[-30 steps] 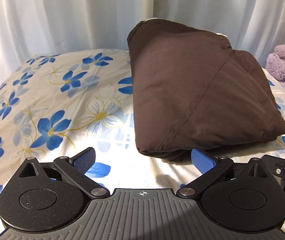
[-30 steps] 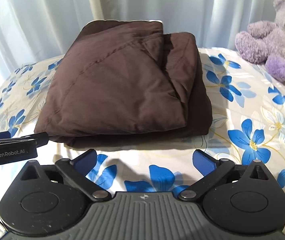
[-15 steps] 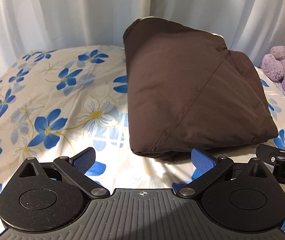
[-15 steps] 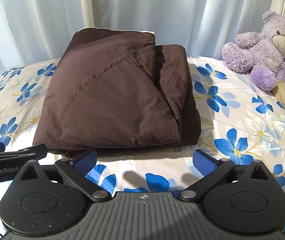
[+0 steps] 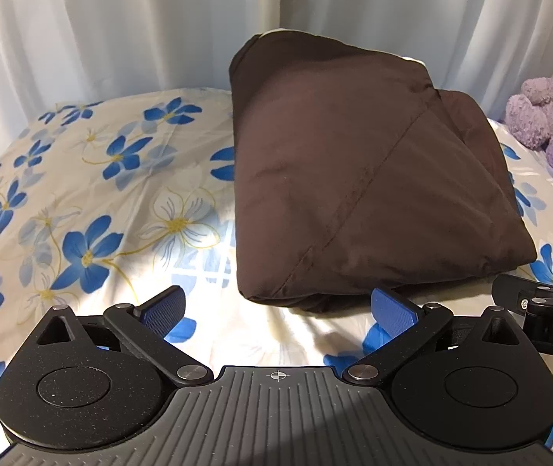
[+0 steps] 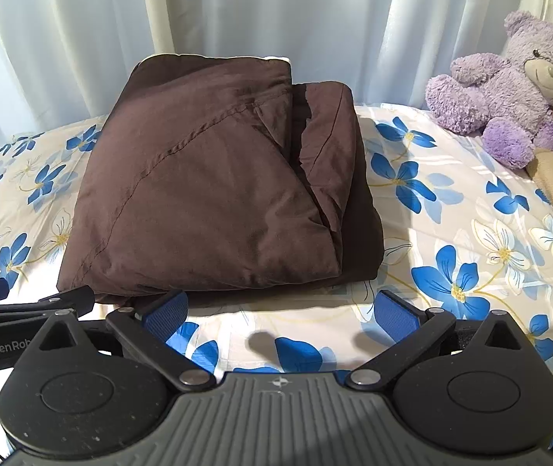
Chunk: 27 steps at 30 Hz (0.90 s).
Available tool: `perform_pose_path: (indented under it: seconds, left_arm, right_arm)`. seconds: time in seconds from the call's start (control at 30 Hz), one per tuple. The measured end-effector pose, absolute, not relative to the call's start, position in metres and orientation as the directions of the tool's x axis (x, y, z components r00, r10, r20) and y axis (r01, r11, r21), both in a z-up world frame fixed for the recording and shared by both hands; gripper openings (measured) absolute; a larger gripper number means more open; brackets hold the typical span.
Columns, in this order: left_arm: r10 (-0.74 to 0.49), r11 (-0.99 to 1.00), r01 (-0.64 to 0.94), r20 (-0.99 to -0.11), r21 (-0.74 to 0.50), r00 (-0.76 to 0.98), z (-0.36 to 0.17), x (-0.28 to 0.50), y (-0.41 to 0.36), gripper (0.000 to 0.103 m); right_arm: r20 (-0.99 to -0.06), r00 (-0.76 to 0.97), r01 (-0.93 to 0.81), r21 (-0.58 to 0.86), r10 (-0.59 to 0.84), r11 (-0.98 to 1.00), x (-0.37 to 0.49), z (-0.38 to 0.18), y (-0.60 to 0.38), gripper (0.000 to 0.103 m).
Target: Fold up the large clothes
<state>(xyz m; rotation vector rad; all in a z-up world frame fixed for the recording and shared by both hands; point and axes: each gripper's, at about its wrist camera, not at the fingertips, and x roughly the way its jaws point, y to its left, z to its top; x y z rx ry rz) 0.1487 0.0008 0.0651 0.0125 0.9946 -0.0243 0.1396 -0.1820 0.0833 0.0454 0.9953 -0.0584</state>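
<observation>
With both the left gripper [image 5: 278, 308] and right gripper [image 6: 280, 310] spread empty, we judge the folded brown garment [image 6: 214, 194] soft, puffy and light, best pinched at its near corners.

Black claw [image 5: 278, 308] linkage, blue ribbed pads [image 5: 392, 310], silver pivot screws, possibly "GenRobot" lettering.

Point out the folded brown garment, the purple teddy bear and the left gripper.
folded brown garment [image 6: 206, 194], right wrist view, on the middle of its top panel.
purple teddy bear [image 6: 509, 89], right wrist view, on its belly.
left gripper [image 5: 278, 310], left wrist view, midway between its blue fingertips, which stand apart.
</observation>
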Motion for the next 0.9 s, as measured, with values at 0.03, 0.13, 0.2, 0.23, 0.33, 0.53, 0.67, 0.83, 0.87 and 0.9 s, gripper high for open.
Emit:
perform_pose_path:
  seconds: [0.03, 0.13, 0.2, 0.23, 0.33, 0.53, 0.67, 0.83, 0.87, 0.9]
  left_arm:
    - [-0.012, 1.000, 0.024, -0.839, 0.002, 0.544, 0.0650, 0.1489, -0.0005, 0.103]
    - [-0.006, 1.000, 0.020, -0.841, 0.006, 0.540, 0.0648, 0.1490, -0.0005, 0.103]
    - [-0.004, 1.000, 0.020, -0.843, 0.008, 0.538, 0.0647, 0.1489, 0.0000, 0.103]
    - [-0.003, 1.000, 0.020, -0.843, 0.009, 0.537, 0.0647, 0.1487, 0.0000, 0.103]
    - [-0.001, 1.000, 0.020, -0.844, 0.011, 0.536, 0.0649, 0.1487, -0.0002, 0.103]
    - [-0.002, 1.000, 0.019, -0.846, 0.010, 0.533, 0.0643, 0.1478, 0.0000, 0.103]
    - [-0.003, 1.000, 0.020, -0.848, 0.009, 0.530, 0.0635, 0.1469, 0.0000, 0.103]
    - [-0.007, 1.000, 0.022, -0.848, 0.006, 0.529, 0.0633, 0.1470, 0.0006, 0.103]
    - [-0.007, 1.000, 0.022, -0.849, 0.006, 0.529, 0.0633, 0.1470, 0.0003, 0.103]
    - [-0.006, 1.000, 0.020, -0.848, 0.006, 0.530, 0.0634, 0.1471, -0.0002, 0.103]
  right_arm:
    - [-0.840, 0.543, 0.071, 0.010, -0.030, 0.997, 0.1398, 0.0833, -0.1821, 0.102]
    - [-0.840, 0.541, 0.071, 0.011, -0.030, 0.997, 0.1405, 0.0830, -0.1832, 0.102]
    - [-0.840, 0.541, 0.071, 0.014, -0.027, 0.997, 0.1407, 0.0827, -0.1832, 0.102]
    - [-0.841, 0.541, 0.069, 0.015, -0.024, 0.998, 0.1409, 0.0826, -0.1839, 0.102]
    - [-0.841, 0.541, 0.068, 0.017, -0.022, 0.998, 0.1411, 0.0821, -0.1835, 0.102]
    - [-0.842, 0.539, 0.066, 0.018, -0.020, 0.998, 0.1409, 0.0814, -0.1827, 0.102]
    - [-0.842, 0.540, 0.066, 0.018, -0.020, 0.998, 0.1409, 0.0811, -0.1833, 0.102]
    - [-0.840, 0.542, 0.064, 0.015, -0.022, 0.998, 0.1400, 0.0812, -0.1822, 0.102]
    - [-0.840, 0.542, 0.064, 0.016, -0.022, 0.998, 0.1399, 0.0811, -0.1822, 0.102]
    - [-0.840, 0.541, 0.065, 0.016, -0.021, 0.998, 0.1399, 0.0810, -0.1823, 0.102]
